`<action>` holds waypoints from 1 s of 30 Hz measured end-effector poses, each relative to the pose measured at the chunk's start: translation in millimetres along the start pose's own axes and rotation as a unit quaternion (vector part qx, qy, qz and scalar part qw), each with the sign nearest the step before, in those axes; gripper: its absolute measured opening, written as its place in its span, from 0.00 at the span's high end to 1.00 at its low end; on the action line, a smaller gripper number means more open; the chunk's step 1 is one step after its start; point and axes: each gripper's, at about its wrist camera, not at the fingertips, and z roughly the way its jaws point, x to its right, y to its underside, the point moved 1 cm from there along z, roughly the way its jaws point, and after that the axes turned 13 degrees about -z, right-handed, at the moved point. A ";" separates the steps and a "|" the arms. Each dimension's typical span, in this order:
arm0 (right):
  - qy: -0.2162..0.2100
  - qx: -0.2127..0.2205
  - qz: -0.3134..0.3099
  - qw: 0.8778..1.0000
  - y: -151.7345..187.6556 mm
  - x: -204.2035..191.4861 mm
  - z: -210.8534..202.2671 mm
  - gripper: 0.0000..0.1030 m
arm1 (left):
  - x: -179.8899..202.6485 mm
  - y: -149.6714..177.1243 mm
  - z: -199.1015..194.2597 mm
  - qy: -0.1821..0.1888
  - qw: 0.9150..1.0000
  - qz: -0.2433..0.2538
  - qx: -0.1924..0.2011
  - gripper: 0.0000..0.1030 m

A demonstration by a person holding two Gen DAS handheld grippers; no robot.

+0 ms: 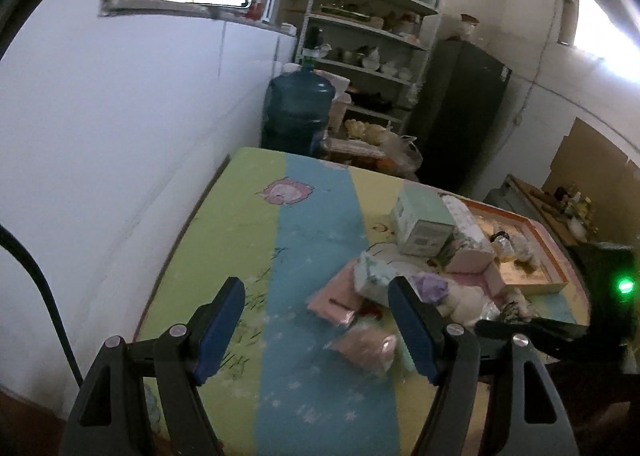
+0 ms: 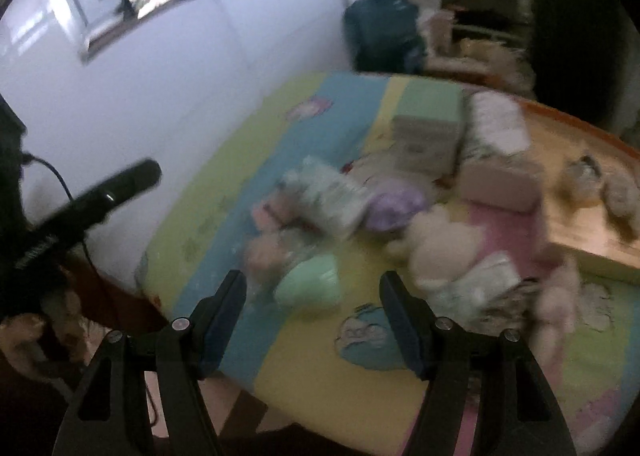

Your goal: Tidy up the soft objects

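Note:
A heap of soft things lies on the striped mat (image 1: 304, 215): a pink pack (image 1: 332, 302), a wrapped pink roll (image 1: 366, 350), a white-green pack (image 1: 374, 276), a purple piece (image 1: 432, 286) and a cream plush (image 1: 464, 302). My left gripper (image 1: 316, 288) hangs open over the blue stripe, left of the heap, holding nothing. The right wrist view is blurred. There my right gripper (image 2: 313, 282) is open above the mat. A mint-green soft item (image 2: 310, 284) lies just beyond its tips, and the pads are clear of it. The cream plush (image 2: 444, 248) sits to the right.
Two boxes (image 1: 424, 223) and an orange-rimmed tray (image 1: 556, 256) holding small things stand behind the heap. A white wall runs along the table's left. A blue water jug (image 1: 298, 111), shelves (image 1: 372, 47) and a dark fridge (image 1: 460, 107) stand beyond. A hand (image 2: 24, 340) shows at lower left.

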 end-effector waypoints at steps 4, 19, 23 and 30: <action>-0.002 -0.025 0.000 1.000 3.1 0.7 28.1 0.31 | -6.8 6.4 -7.9 -0.007 1.000 0.000 0.001 0.28; -0.008 -0.036 -0.004 0.999 11.1 6.6 42.3 0.52 | 15.2 25.2 25.3 0.054 0.995 0.060 -0.054 0.28; -0.004 0.010 -0.003 1.000 7.8 9.1 9.6 0.52 | 21.5 39.7 51.5 0.068 0.991 0.071 -0.094 0.28; 0.001 0.056 0.012 0.998 5.7 17.2 -32.3 0.51 | 27.3 60.3 88.2 0.066 0.986 0.073 -0.137 0.32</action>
